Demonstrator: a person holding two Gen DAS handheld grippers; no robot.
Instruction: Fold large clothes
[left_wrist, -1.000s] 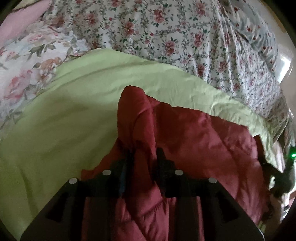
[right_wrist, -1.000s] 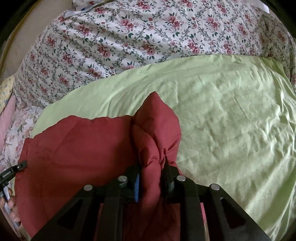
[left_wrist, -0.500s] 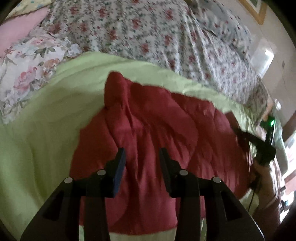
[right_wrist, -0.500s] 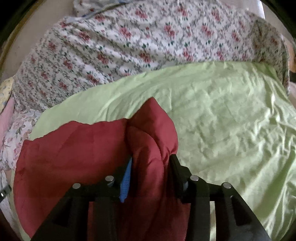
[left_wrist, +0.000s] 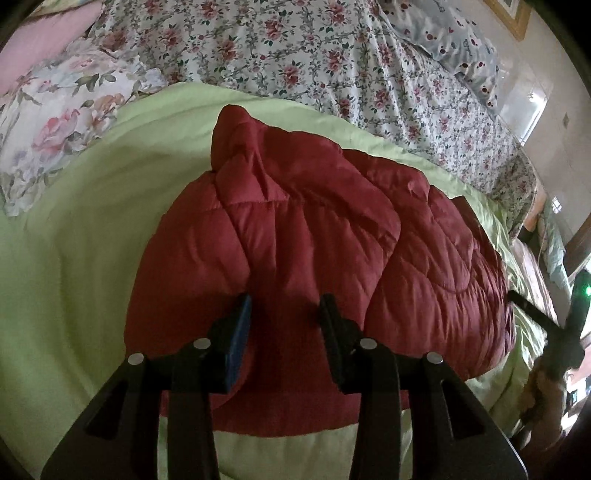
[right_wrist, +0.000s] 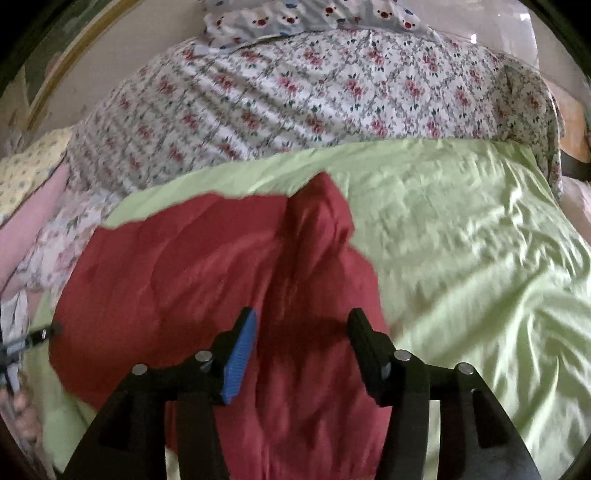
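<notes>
Lying folded on the green sheet (left_wrist: 74, 258) of the bed, the red quilted jacket (left_wrist: 295, 229) is being viewed at 12 o'clock. Left gripper (left_wrist: 284, 314) and right gripper (right_wrist: 301, 326) are being held above it, jaws spread, gripping nothing.

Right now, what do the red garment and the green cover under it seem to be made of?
The red garment looks like padded synthetic shell fabric, probably nylon or polyester: stitched quilt lines, puffy panels, a slight sheen. The green cover looks like thin, smooth woven cloth, perhaps cotton or a blend: fine creases with a soft shine. Neither fibre can be confirmed by sight.
</notes>
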